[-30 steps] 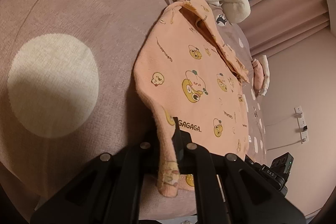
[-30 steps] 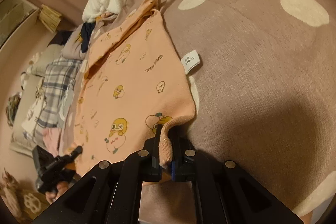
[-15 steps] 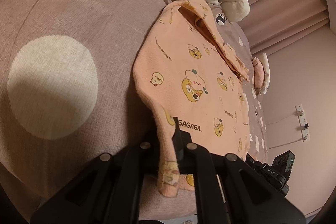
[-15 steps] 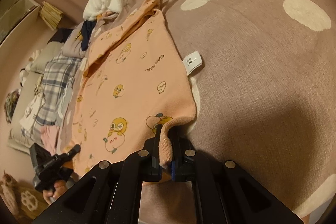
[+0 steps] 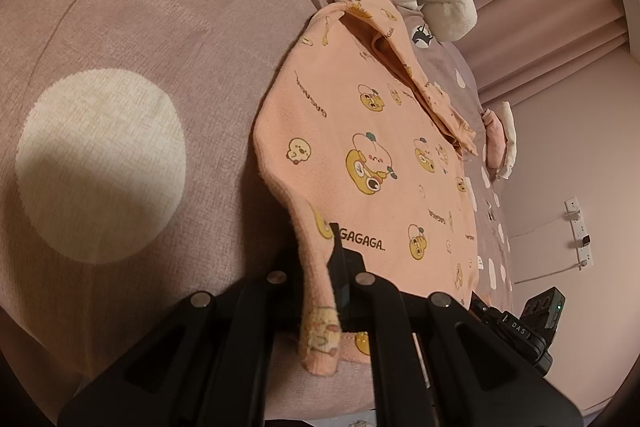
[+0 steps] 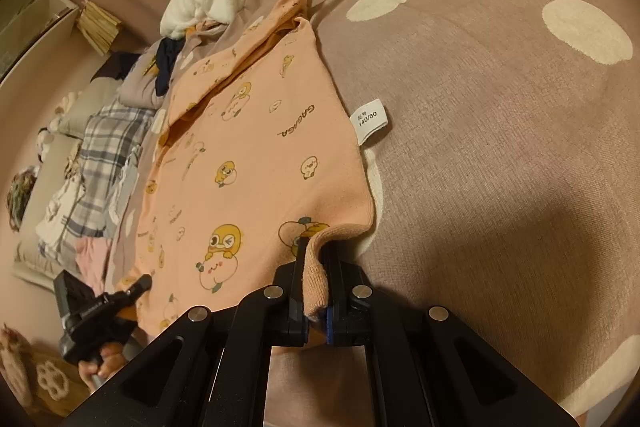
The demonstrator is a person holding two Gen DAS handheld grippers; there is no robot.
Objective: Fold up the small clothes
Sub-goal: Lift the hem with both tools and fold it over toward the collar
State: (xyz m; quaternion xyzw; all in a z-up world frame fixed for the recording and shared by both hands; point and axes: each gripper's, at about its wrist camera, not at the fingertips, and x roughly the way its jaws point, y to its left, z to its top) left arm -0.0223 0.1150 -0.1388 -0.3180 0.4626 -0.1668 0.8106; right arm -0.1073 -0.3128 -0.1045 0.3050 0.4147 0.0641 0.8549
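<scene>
Your left gripper (image 5: 320, 267) is closed on 1 near corner of the peach garment (image 5: 372, 155), and your right gripper (image 6: 316, 267) pinches the other corner. The garment lies spread flat on the dotted bedspread (image 6: 500, 147), its white size tag (image 6: 370, 121) showing at the edge.

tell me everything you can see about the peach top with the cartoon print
The peach top looks like soft knit, printed with yellow cartoon characters and "GAGAGA" lettering. It lies spread on the dotted mauve bedspread, its far part folded over. A white size tag reading 140/60 sticks out at one side edge. Each near hem corner is pinched and lifted: one in the left tongs, one in the right tongs.
</scene>
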